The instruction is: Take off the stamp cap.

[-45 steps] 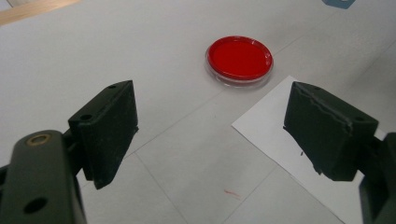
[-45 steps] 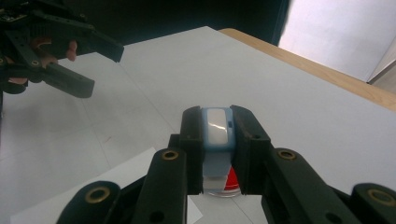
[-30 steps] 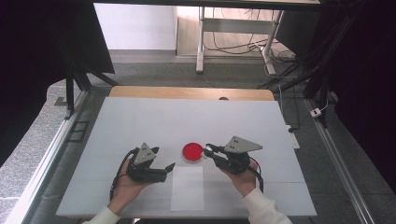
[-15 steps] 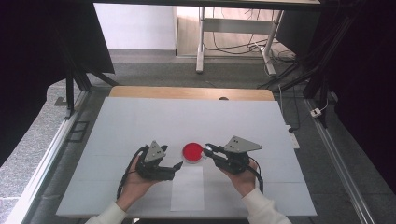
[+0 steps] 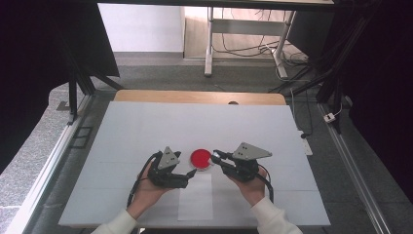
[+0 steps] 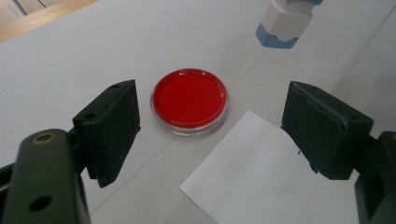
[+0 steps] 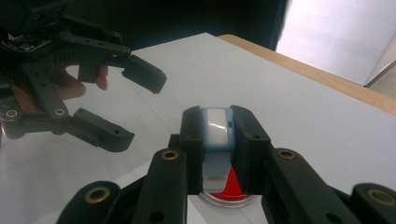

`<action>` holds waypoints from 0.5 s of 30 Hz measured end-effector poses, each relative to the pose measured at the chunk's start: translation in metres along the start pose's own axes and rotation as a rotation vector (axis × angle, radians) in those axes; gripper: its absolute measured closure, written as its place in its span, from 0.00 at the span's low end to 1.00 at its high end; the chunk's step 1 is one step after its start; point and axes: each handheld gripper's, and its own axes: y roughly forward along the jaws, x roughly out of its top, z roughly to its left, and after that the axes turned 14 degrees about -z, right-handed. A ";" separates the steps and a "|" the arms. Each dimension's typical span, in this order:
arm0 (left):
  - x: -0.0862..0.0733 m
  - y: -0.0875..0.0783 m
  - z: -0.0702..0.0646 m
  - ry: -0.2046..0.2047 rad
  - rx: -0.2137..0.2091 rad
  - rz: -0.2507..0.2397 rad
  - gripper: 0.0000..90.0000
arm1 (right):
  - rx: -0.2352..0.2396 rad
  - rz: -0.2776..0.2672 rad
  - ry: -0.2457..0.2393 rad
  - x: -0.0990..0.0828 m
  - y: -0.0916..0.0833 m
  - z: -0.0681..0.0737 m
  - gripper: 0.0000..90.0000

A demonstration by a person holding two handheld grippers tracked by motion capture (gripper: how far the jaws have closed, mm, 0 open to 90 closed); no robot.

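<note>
My left hand-held gripper is spread wide, nearing the red dish on the bench; my right hand-held gripper pinches a blue-white tool above it, risking a collision

White table top with a wooden far edge, sheet of white paper lying below the fingers, grey floor beyond.
</note>
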 end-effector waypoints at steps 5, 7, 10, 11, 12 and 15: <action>0.002 0.006 -0.002 0.005 -0.007 0.004 0.22 | -0.003 0.002 -0.001 -0.001 0.001 0.000 0.83; 0.003 0.008 -0.004 0.010 -0.015 0.003 0.22 | -0.006 0.001 -0.004 -0.001 0.000 0.001 0.83; 0.004 0.013 -0.006 0.015 -0.025 0.004 0.23 | -0.010 -0.005 -0.005 -0.001 -0.001 0.001 0.83; 0.005 0.014 -0.007 0.016 -0.025 0.004 0.23 | -0.012 -0.006 -0.006 -0.001 -0.001 0.001 0.83; 0.005 0.015 -0.008 0.016 -0.026 0.004 0.23 | -0.014 -0.008 -0.005 0.000 -0.001 0.001 0.83; 0.005 0.018 -0.011 0.024 -0.026 0.005 0.23 | -0.019 -0.009 -0.005 -0.001 -0.001 0.001 0.83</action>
